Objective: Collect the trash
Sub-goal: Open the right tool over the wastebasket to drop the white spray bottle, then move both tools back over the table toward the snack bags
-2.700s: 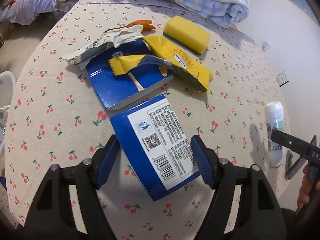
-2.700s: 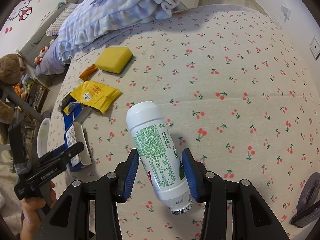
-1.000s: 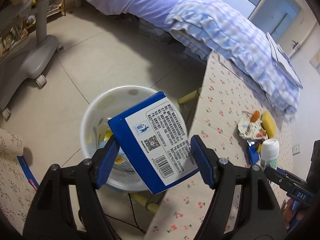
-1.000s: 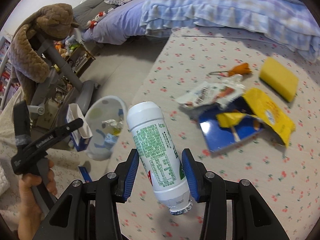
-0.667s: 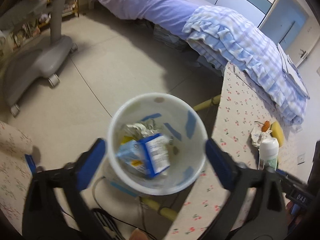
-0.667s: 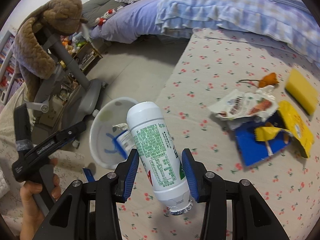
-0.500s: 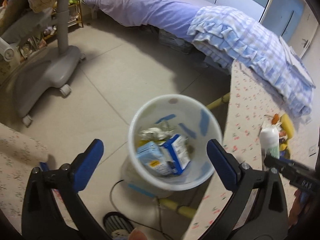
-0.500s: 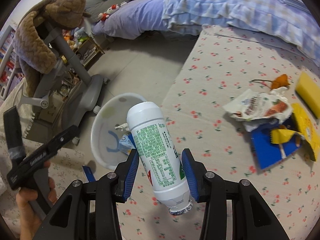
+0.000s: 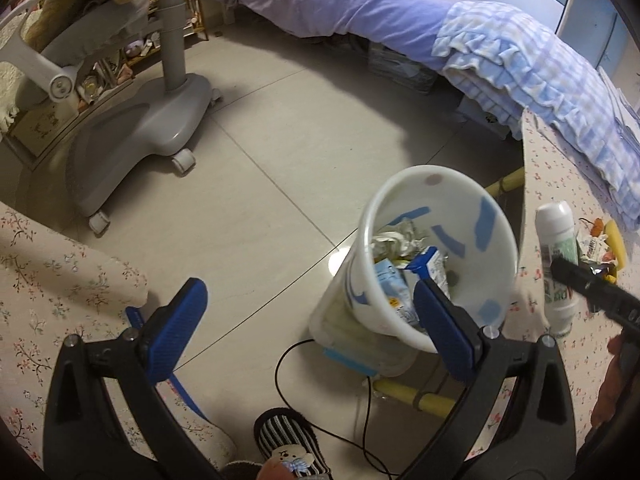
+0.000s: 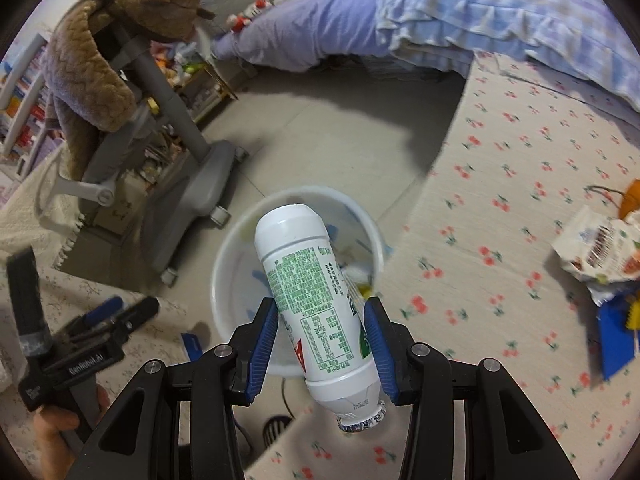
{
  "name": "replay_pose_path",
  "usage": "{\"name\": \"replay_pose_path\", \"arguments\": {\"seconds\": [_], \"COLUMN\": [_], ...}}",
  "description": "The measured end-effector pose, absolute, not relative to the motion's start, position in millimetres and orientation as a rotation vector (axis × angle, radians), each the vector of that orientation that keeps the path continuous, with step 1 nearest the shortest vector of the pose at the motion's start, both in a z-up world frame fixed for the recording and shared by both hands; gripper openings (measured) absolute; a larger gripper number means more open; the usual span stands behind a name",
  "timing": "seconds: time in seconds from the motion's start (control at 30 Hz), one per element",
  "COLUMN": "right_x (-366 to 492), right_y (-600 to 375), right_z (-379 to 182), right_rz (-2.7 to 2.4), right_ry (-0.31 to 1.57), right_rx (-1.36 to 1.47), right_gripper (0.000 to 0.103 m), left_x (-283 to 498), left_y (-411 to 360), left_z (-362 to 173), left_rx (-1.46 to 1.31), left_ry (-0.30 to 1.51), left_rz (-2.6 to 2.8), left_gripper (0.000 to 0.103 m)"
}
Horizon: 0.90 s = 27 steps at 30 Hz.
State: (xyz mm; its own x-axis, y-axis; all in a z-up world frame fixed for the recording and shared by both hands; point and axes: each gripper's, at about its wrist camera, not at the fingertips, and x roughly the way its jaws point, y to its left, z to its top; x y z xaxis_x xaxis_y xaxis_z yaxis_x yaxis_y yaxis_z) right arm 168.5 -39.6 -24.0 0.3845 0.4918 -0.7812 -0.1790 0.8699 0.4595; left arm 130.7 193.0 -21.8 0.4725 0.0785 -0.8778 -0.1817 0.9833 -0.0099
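In the left wrist view the left hand-held gripper stands at its widest with nothing between its blue pads, having just finished opening; just ahead of its right finger sits the white plastic bin on the floor, and inside it the blue-and-white carton lies among crumpled wrappers. Further right of that finger, beside the edge of the cherry-print counter, the white bottle with green label hangs in the other tool. Near the bottom edge, below the pads, a striped slipper shows. In the right wrist view the right hand-held gripper has just been opening, and the white bottle is between its pads, cap end towards the camera; whether both pads press on it I cannot tell. The bin lies directly ahead, behind the bottle. To the right, on the counter, lies a torn snack wrapper. At lower left a hand grips the other tool
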Motion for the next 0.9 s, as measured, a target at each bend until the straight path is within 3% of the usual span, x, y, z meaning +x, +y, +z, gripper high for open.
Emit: {"name": "replay_pose_path", "arguments": {"seconds": [0.03,0.07,0.47,0.63,0.9], "right_x": [169.3,169.3,155.3,144.0,121.3], "right_y": [-39.3,-39.8,-82.5,-111.2,-164.3], "right_z": [-22.6,-21.4,-8.9,-0.9,6.1], "right_rz": [0.439,0.431,0.319,0.278,0.21], "right_ry": [1.078,1.064,1.025,1.0,0.955], "right_rx": [0.327,0.329,0.355,0.381,0.359], "right_gripper": [0.072,0.09,0.091,0.103,0.103], "left_x": [129.8,129.6,128.5,130.2,134.4], "left_y": [194.1,194.8,180.8,166.3,135.8], "left_z": [-22.1,-22.5,-23.5,-21.9,-16.1], "left_rx": [-0.109,-0.111,-0.109,-0.084,-0.074], "left_ry": [1.07,1.072,1.091,1.091,1.082], "left_rz": [0.162,0.164,0.128,0.105,0.059], "left_gripper": [0.102,0.102,0.102,0.102,0.102]}}
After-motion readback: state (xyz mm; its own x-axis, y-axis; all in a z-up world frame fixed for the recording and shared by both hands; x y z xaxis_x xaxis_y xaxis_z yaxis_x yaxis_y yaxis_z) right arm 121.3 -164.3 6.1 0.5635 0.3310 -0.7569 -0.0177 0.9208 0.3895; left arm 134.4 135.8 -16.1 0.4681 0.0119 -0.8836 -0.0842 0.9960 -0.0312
